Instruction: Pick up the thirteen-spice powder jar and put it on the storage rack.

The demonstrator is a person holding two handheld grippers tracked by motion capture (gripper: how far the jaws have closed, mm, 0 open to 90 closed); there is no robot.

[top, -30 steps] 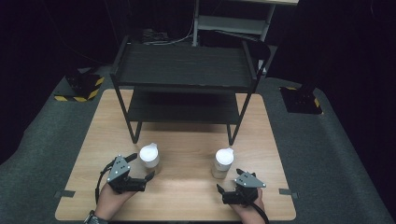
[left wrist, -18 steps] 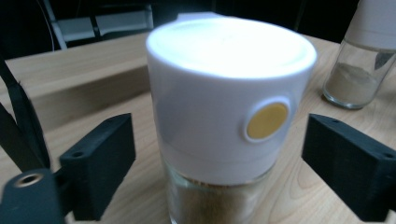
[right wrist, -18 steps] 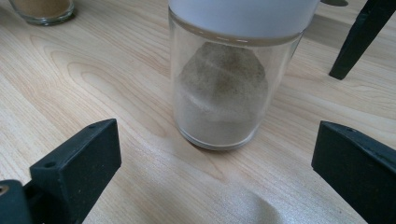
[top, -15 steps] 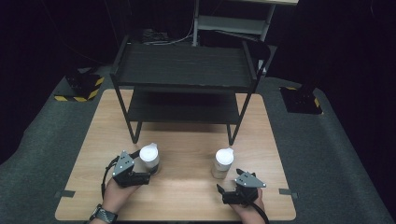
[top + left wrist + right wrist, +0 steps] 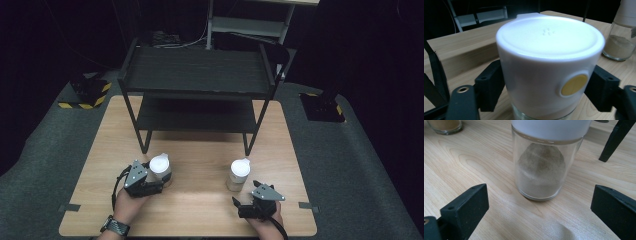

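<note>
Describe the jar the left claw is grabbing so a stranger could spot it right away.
On the wooden table, in front of the black shelf rack, stand two white-lidded glass jars. It is the left jar, with the left claw shut around its lid; the right jar stands free.

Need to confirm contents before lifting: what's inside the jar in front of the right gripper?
The right jar holds a heaped pale, sandy powder filling roughly its lower part, seen through the clear glass. Its white lid hides whatever lies above the glass.
</note>
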